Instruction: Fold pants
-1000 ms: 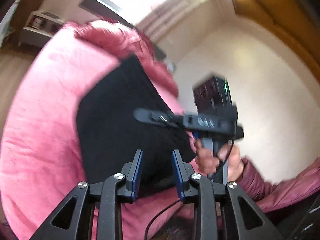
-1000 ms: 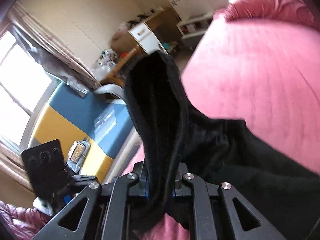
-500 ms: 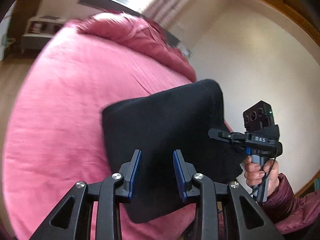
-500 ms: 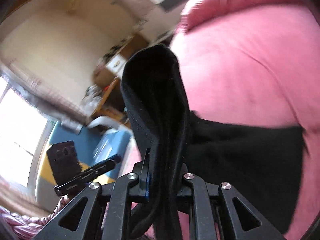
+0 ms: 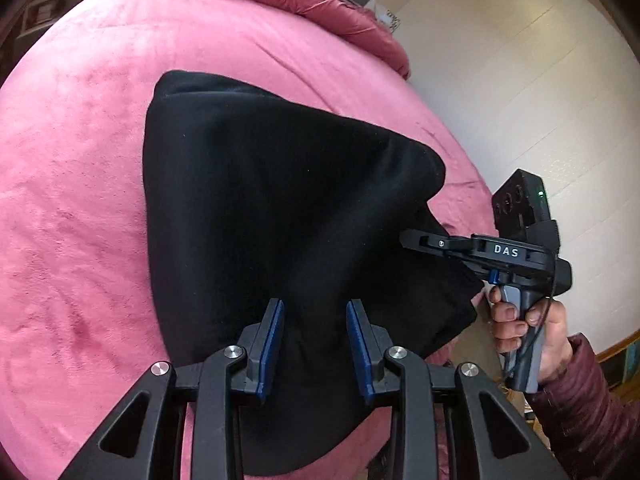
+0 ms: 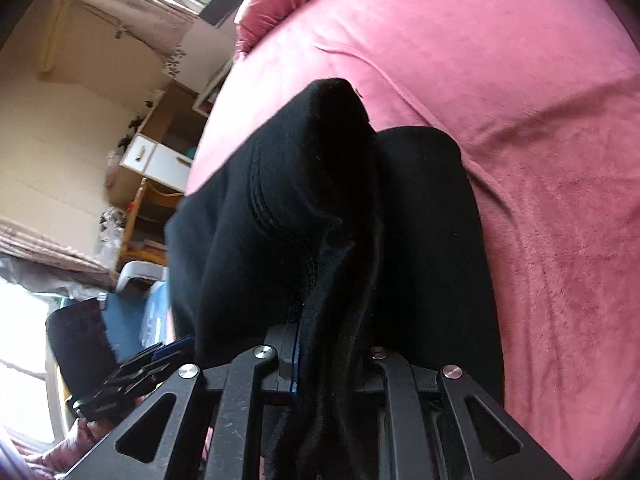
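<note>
Both wrist views look steeply down, close over black pants (image 5: pixel 280 216) on pink bedspread (image 5: pixel 72 200); both share these.

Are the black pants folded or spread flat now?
Partly folded: the black pants lie doubled on the pink bed, one edge raised in the right gripper.

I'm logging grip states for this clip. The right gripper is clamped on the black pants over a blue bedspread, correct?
Not quite: the bedspread is pink, not blue, as the right wrist view shows. The rest holds: the right gripper is clamped on a bunched fold of the black pants over it.
</note>
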A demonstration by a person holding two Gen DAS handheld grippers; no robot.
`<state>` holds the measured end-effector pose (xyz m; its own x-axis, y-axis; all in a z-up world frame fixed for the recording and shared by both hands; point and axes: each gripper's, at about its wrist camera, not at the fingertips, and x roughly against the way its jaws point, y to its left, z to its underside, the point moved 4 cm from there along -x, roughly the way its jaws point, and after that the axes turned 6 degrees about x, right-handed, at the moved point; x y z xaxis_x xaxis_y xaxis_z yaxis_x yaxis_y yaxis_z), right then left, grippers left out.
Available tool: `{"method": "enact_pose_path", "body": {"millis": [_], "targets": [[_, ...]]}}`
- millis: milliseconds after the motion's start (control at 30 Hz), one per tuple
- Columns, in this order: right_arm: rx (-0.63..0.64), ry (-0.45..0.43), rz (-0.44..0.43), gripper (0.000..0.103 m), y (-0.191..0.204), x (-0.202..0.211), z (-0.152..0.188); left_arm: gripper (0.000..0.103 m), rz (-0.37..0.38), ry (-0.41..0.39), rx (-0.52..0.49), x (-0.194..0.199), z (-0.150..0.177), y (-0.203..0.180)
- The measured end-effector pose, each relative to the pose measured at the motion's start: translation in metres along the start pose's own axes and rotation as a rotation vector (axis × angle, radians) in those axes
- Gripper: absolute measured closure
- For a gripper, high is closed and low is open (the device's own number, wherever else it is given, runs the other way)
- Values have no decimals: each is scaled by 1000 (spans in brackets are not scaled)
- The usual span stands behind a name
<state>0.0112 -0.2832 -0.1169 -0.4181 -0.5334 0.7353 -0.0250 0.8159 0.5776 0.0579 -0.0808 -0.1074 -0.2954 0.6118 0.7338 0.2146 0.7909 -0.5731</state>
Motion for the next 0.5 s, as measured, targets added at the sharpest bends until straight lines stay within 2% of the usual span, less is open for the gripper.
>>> {"method": "enact_pose_path", "body": {"millis": [100,200,300,367,500], "targets": [[-8,-17,-2,84,-1,1,-4,71,-15,4,-17,-5,-2,-5],[-17,-65,25,78,-2,24,0,71,-20,4,-26,-1,-2,-7],[-27,-99,32,59,-3,53,6,70,-1,-16,-35,10,-1,-8],[4,-121,84,57,-1,69,7,70,3,-30,-31,18,0,-5],[25,-160,111,57,2,82,-12,70,10,-59,-53,35,9,-2]]}}
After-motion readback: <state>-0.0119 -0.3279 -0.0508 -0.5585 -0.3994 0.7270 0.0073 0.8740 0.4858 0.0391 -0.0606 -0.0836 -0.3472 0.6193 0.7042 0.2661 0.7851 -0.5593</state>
